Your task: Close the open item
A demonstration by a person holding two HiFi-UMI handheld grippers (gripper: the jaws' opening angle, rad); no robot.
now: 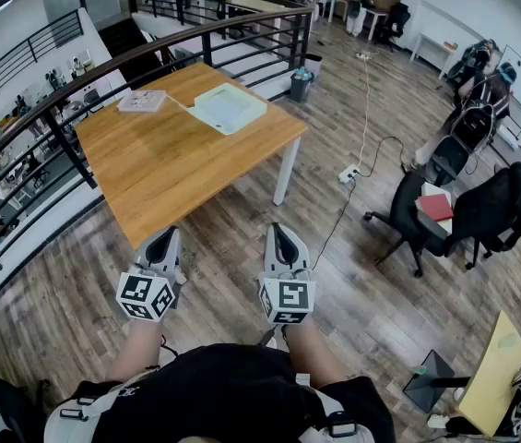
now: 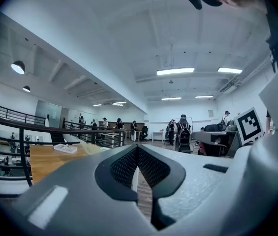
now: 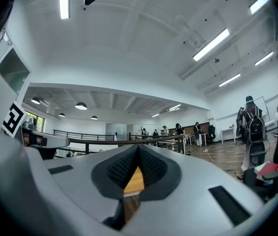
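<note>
**Both grippers shut and empty, holding short of the table; box lying at the far end**

The left gripper (image 1: 161, 238) is pointing level toward the wooden table (image 1: 177, 169), with its tips just short of the near edge and over the plank floor (image 1: 242, 238). In the left gripper view its ribbed black pads (image 2: 124, 166) are meeting at the tips, and nothing is sitting between them.

The right gripper (image 1: 281, 232) is holding level beside it, a little apart and to its right, also over the floor. Its pads (image 3: 151, 168) are likewise pressing together at the tips, with only table top and floor showing behind them.

The task's thing, a pale square box (image 1: 230, 107), is lying flat on the far right part of the table, well apart from both grippers. From the head view, it cannot be told how far it is standing open. A small flat white packet (image 1: 142, 101) is lying to its left, near the far left corner.

A dark curved railing (image 1: 103, 67) is running along the left and far sides of the table. A white power strip (image 1: 349, 173) is lying on the floor to the right, and black office chairs (image 1: 481, 206) are standing farther right.
</note>
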